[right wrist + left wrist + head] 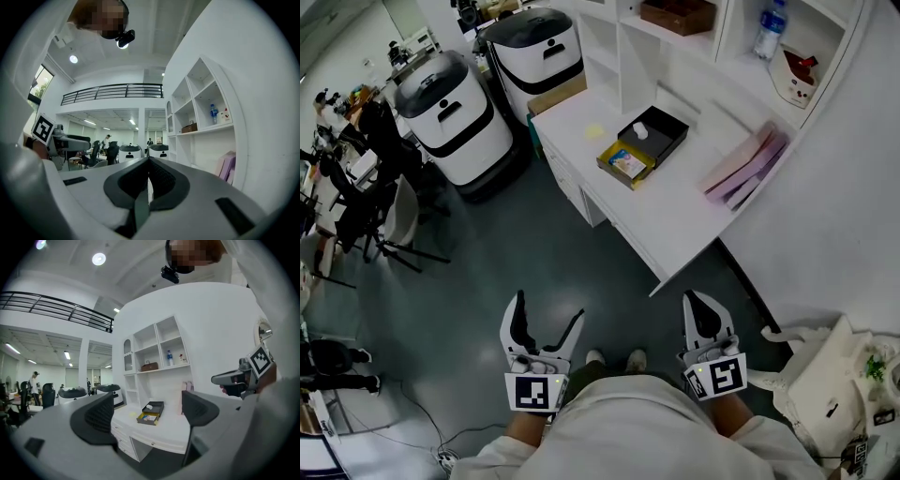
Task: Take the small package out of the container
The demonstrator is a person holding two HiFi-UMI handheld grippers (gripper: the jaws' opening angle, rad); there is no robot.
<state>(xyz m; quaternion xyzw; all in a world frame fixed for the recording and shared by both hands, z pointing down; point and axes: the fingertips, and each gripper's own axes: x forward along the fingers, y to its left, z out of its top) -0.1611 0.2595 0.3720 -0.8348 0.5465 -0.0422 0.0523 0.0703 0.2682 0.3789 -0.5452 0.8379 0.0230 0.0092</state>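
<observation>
Left claw (pixel 549 307) wide, empty | right claw (pixel 696 300) closed, empty | container (pixel 664 127) contents indistinct

White desk (pixel 675 220), black container (pixel 671 126), yellow note (pixel 594 131), pink folders (pixel 746 167)

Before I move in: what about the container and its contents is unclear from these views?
1. Head view: the container is far and small; whether the white lump or the printed item is the package is unclear.
2. Left gripper view: the container is tiny, its contents unreadable.
3. Right gripper view: the shut right gripper hides the container entirely with its own body.
</observation>
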